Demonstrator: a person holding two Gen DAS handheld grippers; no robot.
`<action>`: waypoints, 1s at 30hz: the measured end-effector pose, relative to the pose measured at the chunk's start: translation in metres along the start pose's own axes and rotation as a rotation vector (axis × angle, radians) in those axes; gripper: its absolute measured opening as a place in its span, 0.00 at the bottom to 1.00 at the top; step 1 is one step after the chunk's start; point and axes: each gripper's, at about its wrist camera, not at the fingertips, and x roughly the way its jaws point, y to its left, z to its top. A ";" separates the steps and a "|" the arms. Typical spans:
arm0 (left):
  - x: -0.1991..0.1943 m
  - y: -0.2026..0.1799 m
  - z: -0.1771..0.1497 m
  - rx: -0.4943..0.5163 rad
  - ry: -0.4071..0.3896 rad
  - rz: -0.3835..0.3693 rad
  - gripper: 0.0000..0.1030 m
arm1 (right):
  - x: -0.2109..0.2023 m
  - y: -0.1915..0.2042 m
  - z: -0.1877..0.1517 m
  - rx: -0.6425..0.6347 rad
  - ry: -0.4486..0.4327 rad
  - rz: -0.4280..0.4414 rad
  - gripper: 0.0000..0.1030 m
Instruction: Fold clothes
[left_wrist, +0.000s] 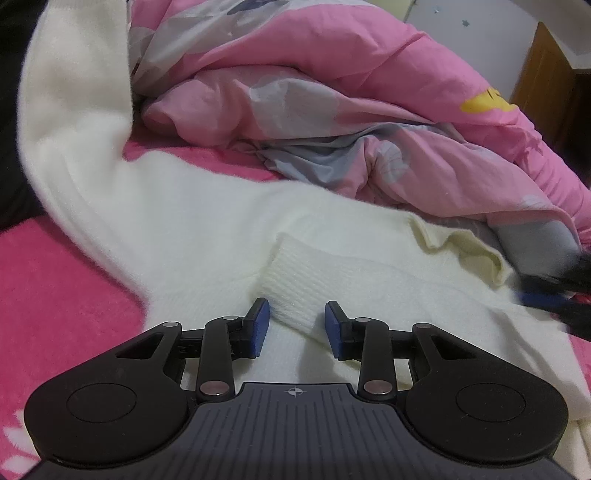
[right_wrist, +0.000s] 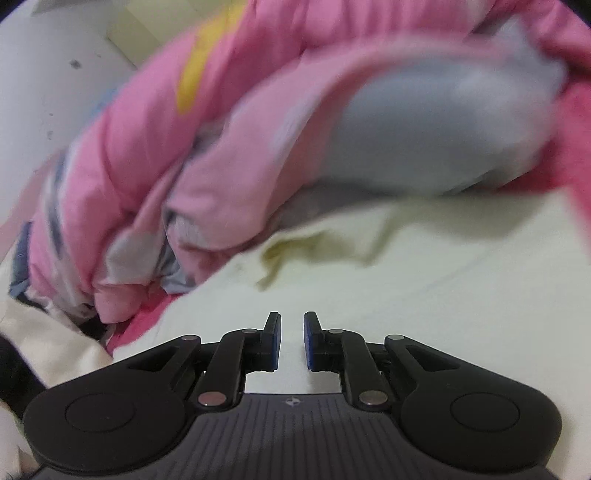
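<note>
A white fuzzy sweater (left_wrist: 177, 221) lies spread on the bed, one sleeve running up the left side. Its ribbed cuff (left_wrist: 295, 277) sits between the blue pads of my left gripper (left_wrist: 297, 326), which is shut on it. At the right edge of the left wrist view my right gripper (left_wrist: 550, 295) shows as a dark blur by the sweater's crumpled hem (left_wrist: 472, 251). In the right wrist view the right gripper (right_wrist: 292, 339) hovers over the sweater (right_wrist: 424, 288). A narrow gap stands between its pads, and I see nothing pinched there.
A bunched pink and grey quilt (left_wrist: 332, 92) (right_wrist: 166, 166) is heaped right behind the sweater. A bright pink fleece blanket (left_wrist: 55, 295) covers the bed on the left. A wooden cabinet (left_wrist: 543, 74) stands at the far right, and a white wall (right_wrist: 48, 81) shows beyond the quilt.
</note>
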 end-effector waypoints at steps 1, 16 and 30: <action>0.000 0.000 0.000 0.000 0.000 0.000 0.33 | -0.017 -0.009 -0.005 -0.047 -0.010 -0.031 0.14; 0.001 0.000 -0.001 -0.001 0.000 -0.002 0.33 | -0.129 -0.042 -0.063 -0.397 -0.084 -0.264 0.17; 0.000 -0.001 -0.002 -0.001 0.001 -0.003 0.33 | -0.097 -0.013 -0.114 -0.649 -0.052 -0.610 0.07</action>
